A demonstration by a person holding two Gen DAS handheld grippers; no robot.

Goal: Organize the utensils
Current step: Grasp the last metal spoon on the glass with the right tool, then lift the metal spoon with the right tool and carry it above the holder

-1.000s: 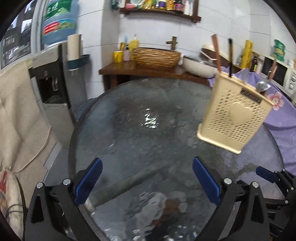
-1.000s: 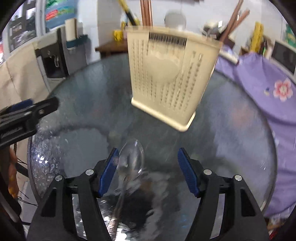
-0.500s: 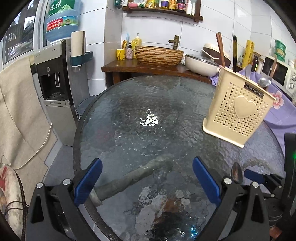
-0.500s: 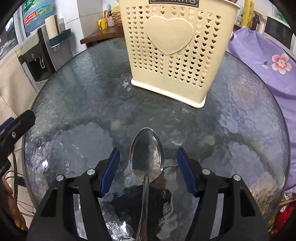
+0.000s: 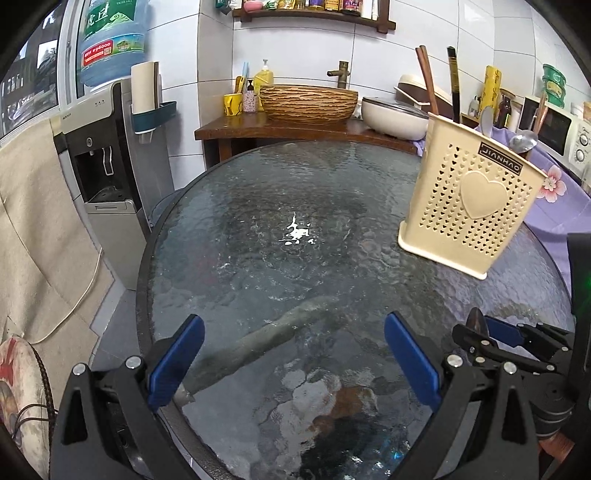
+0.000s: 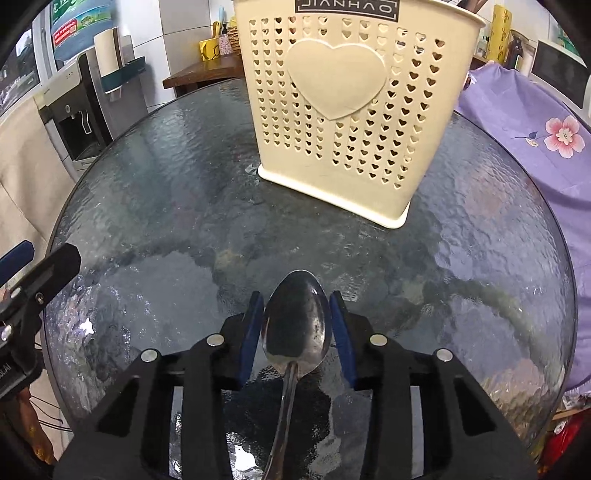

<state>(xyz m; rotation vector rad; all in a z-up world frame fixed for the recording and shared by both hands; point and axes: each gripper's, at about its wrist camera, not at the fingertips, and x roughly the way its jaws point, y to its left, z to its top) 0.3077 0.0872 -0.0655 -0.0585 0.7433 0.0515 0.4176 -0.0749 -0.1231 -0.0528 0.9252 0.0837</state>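
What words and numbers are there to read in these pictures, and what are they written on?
"JIANHAO", seen mirrored: dark label on the cream utensil holder.
"#96000" or close to it: red band on the water bottle atop the dispenser; its large green characters are not clear enough to read.
Shelf jars, microwave dials: too small to read.

Round surface. Utensil holder stands upright on its far right part, chopsticks and a spoon handle standing in it. Spoon lies on the near part, before the holder, bowl toward it, between the right gripper fingers. Left gripper over the near left edge. Water dispenser left of the surface; side counter with basin behind it.
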